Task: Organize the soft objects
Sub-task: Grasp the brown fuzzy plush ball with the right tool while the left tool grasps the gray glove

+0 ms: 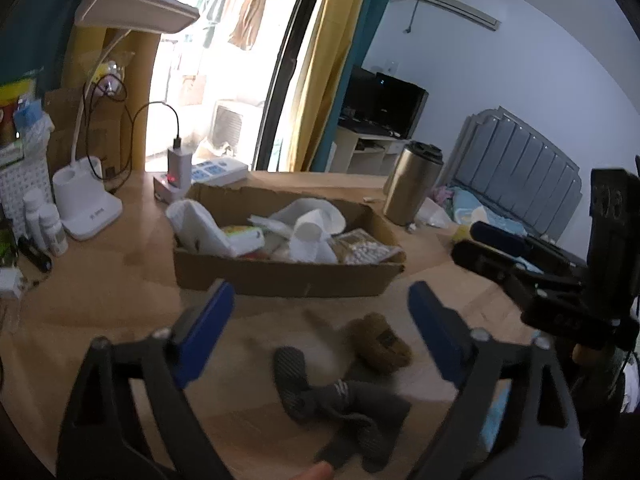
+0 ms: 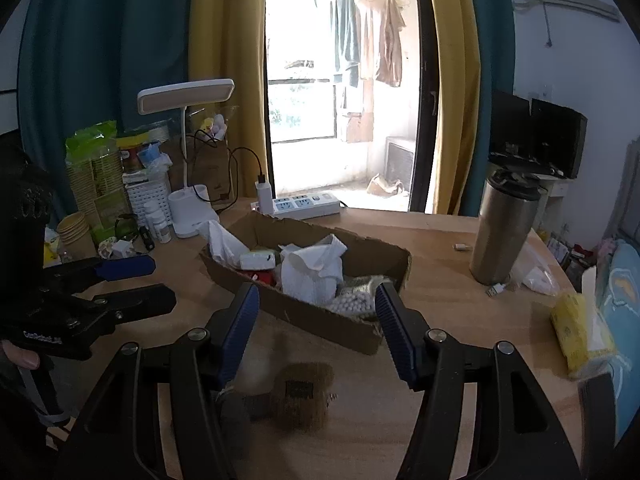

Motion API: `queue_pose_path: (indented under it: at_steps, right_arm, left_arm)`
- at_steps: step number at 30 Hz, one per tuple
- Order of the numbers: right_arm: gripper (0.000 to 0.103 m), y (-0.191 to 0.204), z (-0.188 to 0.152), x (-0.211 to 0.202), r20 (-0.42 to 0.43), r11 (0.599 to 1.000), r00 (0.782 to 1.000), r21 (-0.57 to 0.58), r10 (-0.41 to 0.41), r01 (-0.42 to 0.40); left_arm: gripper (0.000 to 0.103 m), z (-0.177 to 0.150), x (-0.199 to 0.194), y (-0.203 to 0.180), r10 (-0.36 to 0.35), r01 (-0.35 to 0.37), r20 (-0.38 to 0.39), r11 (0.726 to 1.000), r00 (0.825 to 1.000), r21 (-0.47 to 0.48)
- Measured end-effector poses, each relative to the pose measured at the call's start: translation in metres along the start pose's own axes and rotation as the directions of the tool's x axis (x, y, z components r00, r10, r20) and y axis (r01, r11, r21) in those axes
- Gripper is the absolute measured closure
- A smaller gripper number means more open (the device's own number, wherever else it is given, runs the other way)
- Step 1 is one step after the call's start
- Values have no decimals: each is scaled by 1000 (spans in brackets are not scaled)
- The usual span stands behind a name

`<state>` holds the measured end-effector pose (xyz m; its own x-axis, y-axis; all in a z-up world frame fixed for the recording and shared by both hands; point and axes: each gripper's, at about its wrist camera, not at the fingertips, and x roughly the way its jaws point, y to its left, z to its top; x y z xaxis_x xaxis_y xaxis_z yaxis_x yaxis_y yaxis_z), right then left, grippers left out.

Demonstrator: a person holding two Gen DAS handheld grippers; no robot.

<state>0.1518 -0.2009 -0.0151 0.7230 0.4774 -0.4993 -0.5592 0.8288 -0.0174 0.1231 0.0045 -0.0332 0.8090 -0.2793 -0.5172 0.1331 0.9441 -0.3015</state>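
On the near part of the light wooden table (image 1: 100, 292) lie two soft pieces: a dark grey knitted sock bundle (image 1: 340, 404), crumpled and partly knotted, and just to its far right a small brown fuzzy sock roll (image 1: 380, 344) with a dark label on it. The two look to be touching or nearly so; blur hides the exact edge. Beyond them, farther from the camera, stands a shallow torn cardboard box (image 1: 280, 276) already holding white cloths and packets.

The left gripper (image 1: 320, 332) hangs over the grey bundle with its blue-padded jaws spread wide and nothing between them. The right gripper (image 2: 316, 332) is likewise released and empty, poised over the brown roll (image 2: 300, 396), with the box (image 2: 320, 320) just past it.

Both pieces should be very light, limp and compressible, with no risk of breakage. The knit gives good friction against the ribbed pads, so slipping seems unlikely; the likelier trouble is a loose end trailing or the grey bundle unfolding when lifted. The brown roll is compact, so pinching across its thick middle should carry it whole. The grey bundle is best taken at the knotted centre, where the layers cross.
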Motion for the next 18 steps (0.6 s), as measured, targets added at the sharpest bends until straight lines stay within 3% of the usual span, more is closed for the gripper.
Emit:
queue_pose_path:
  at_steps: [18]
  right_arm:
    - [38, -17, -45, 7, -90, 999, 996, 51, 18, -14]
  left_arm:
    - [10, -53, 26, -26, -13, 14, -155, 1000, 988, 2]
